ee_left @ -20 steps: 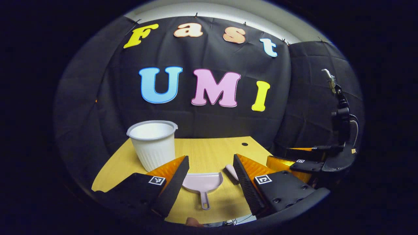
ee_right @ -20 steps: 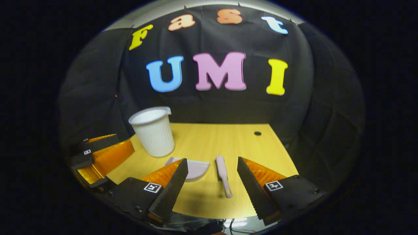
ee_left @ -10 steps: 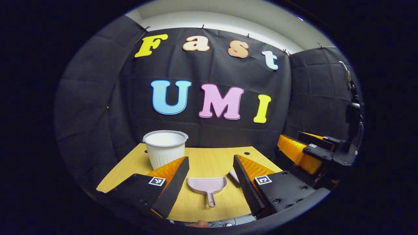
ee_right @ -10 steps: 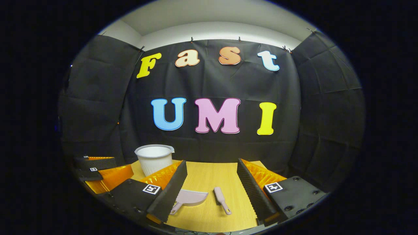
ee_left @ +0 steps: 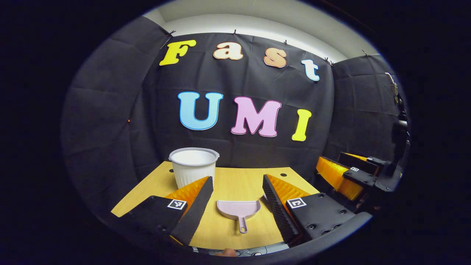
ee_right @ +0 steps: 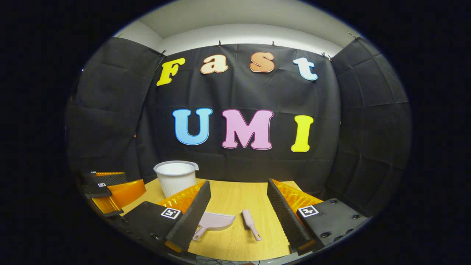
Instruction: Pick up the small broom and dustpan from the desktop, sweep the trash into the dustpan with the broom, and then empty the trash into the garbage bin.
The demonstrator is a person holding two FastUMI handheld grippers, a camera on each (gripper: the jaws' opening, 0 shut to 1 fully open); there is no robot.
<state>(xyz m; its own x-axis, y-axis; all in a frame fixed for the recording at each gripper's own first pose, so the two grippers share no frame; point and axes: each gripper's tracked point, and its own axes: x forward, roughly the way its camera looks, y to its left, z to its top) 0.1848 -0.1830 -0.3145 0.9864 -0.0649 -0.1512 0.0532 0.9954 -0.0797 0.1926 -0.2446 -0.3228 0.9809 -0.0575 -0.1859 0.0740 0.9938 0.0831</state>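
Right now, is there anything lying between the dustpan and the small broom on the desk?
No. In the right gripper view the dustpan and the small broom lie side by side, apart, with only bare desk between them.

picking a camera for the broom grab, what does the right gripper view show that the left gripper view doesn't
Right gripper view: the small pink plastic broom lying whole, and the left gripper open at its left edge. Left gripper view: the right gripper open at its right edge. Both: the pink plastic dustpan, the white ribbed plastic bin, the wooden desktop.
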